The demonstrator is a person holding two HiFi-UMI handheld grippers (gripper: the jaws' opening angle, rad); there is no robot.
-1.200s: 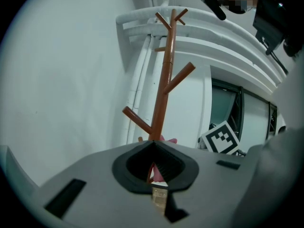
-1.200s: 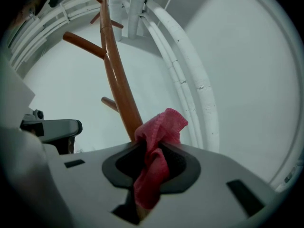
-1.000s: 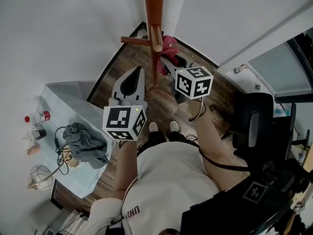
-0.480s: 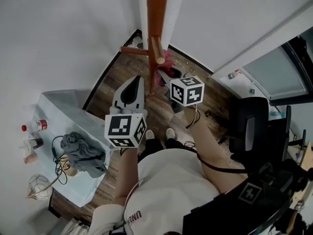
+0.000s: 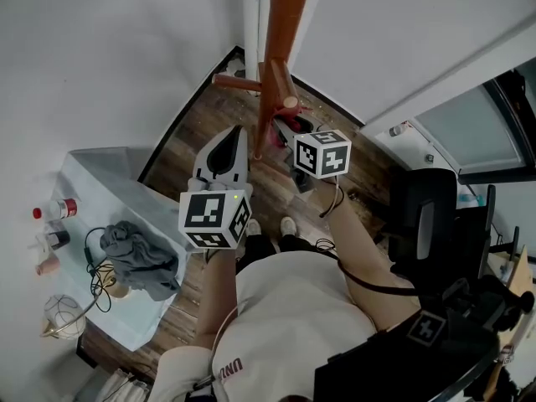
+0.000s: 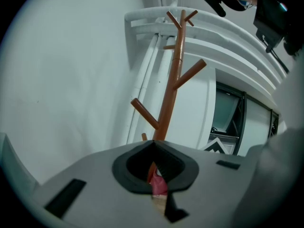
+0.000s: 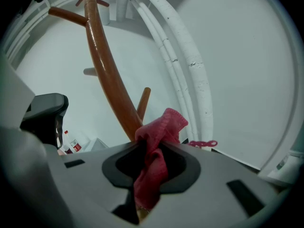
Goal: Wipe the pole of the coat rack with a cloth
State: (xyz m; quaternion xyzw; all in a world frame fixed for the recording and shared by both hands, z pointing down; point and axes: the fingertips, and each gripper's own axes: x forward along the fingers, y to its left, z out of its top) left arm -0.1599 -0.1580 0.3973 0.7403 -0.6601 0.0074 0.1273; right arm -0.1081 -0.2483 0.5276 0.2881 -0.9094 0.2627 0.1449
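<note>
We hold the right gripper (image 7: pixel 146 145) against the pole (image 7: pixel 107 75) of the coat rack, low on the shaft and below a short peg (image 7: pixel 142 103). Its jaws are clamped on a red cloth (image 7: pixel 156 141). One fold of the cloth stands up above the jaw tips and touches the pole, and the rest hangs down through the recess between the jaws. Two white pipes (image 7: pixel 187 65) run up the wall just beside the rack.

We hold the left gripper (image 6: pixel 153 144) near the right one and on the same side of the pole, apart from the shaft. Its jaws are pressed together with nothing held between them. Through the notch behind the tips, the left gripper view shows only a strip of the pole and a patch of the red cloth beyond it. In that view the pole rises upward, with angled pegs branching off on both sides.

In the head view both grippers are raised in front of our body, above a dark wood floor (image 5: pixel 209 115). At our left stands a pale table (image 5: pixel 100 170) bearing a crumpled grey garment (image 5: pixel 138 258), a black cable (image 5: pixel 94 262) and small bottles (image 5: pixel 60 209). A black office chair (image 5: pixel 431 216) stands at our right
</note>
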